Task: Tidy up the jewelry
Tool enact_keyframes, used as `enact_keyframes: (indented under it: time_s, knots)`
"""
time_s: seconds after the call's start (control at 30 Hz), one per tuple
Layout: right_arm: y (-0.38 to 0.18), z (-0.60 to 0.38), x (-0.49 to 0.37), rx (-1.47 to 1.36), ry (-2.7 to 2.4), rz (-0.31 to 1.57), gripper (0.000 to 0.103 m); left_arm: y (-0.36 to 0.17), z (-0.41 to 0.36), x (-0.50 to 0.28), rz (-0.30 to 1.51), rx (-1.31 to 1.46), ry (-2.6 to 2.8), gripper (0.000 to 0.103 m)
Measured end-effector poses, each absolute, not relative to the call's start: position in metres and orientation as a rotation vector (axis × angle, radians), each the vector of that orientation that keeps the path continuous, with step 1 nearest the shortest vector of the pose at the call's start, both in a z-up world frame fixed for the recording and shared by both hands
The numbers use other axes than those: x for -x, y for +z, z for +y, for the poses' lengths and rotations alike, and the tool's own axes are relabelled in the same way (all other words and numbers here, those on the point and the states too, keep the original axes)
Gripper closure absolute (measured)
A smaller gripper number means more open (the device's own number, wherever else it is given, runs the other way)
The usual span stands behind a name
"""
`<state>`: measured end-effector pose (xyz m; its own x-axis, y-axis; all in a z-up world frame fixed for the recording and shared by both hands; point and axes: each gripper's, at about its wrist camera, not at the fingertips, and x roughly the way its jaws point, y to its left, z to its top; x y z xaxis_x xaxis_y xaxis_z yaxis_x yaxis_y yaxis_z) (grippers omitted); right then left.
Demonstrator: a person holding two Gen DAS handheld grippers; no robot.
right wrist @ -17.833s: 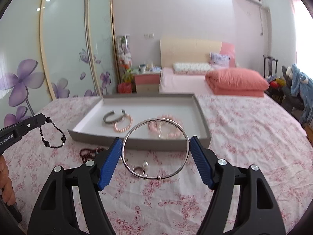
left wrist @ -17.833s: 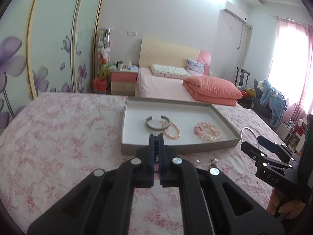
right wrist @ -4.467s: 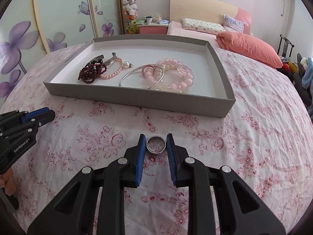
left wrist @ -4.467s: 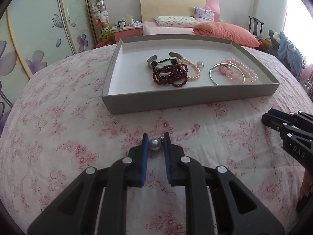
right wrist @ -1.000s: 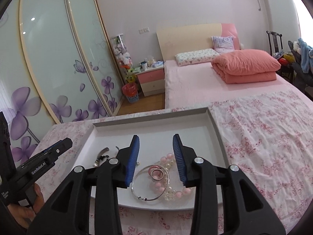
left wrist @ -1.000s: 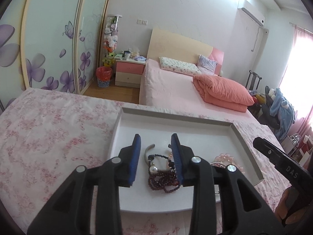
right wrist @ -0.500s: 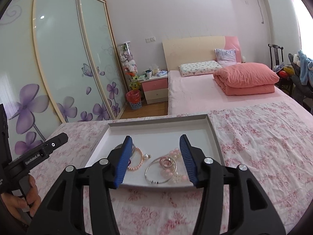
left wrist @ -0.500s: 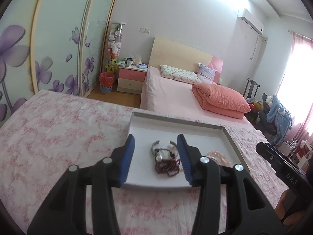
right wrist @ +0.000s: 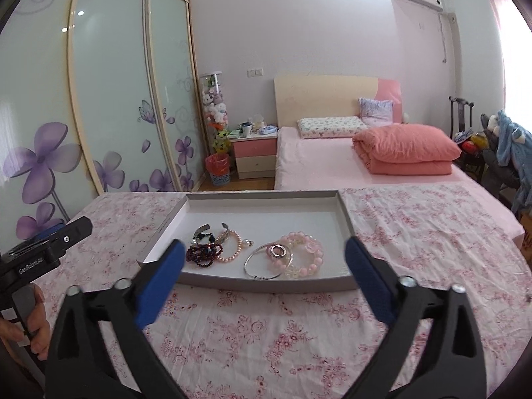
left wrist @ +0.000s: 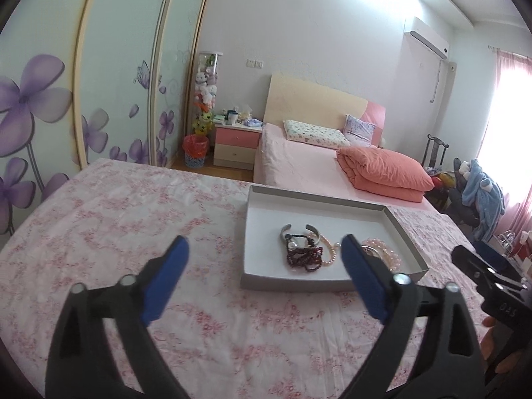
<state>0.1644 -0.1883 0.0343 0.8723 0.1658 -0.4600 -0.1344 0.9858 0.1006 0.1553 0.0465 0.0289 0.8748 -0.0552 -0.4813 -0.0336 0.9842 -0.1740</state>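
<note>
A shallow grey tray [left wrist: 299,281] [right wrist: 252,284] lies on the floral bedspread and holds the jewelry. Inside I see a dark red bead bracelet [left wrist: 304,257] [right wrist: 203,253], a silver cuff [left wrist: 286,231] [right wrist: 226,235], a pink pearl strand [right wrist: 236,247], a thin silver bangle [right wrist: 256,266], a ring [right wrist: 277,250] and a pale pink bead bracelet [right wrist: 304,256] [left wrist: 382,249]. My left gripper [left wrist: 264,259] hangs back over the bedspread, jaws opening wide, nothing between them. My right gripper [right wrist: 264,259] does the same, short of the tray's near wall.
The pink floral bedspread [right wrist: 266,339] spreads all round the tray. A second bed with an orange folded quilt [right wrist: 404,149] stands behind, with a nightstand [right wrist: 254,153] and sliding wardrobe doors [right wrist: 109,99] at the left. A hand [right wrist: 33,326] grips the left tool's handle.
Both grippers have drawn back and up from the tray and their jaws have spread from narrow to wide. The pearl piece and the ring now lie in the tray.
</note>
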Motion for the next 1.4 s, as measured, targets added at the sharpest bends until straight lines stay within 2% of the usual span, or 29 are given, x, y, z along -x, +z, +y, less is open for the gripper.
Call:
enact_keyframes:
  time_s: [0.7, 1.0, 1.4]
  knots:
    - [0.023, -0.195, -0.072, -0.017, 0.080, 0.359, 0.002, 0.026, 0.020, -0.066, 0.375, 0.040, -0.001, 0.004]
    - [0.017, -0.184, -0.048, 0.006, 0.090, 0.285, 0.002, 0.012, 0.007, -0.040, 0.337, 0.028, 0.004, 0.004]
    - [0.010, -0.195, -0.038, -0.049, 0.097, 0.277, 0.002, 0.004, 0.009, -0.027, 0.306, 0.036, -0.002, 0.004]
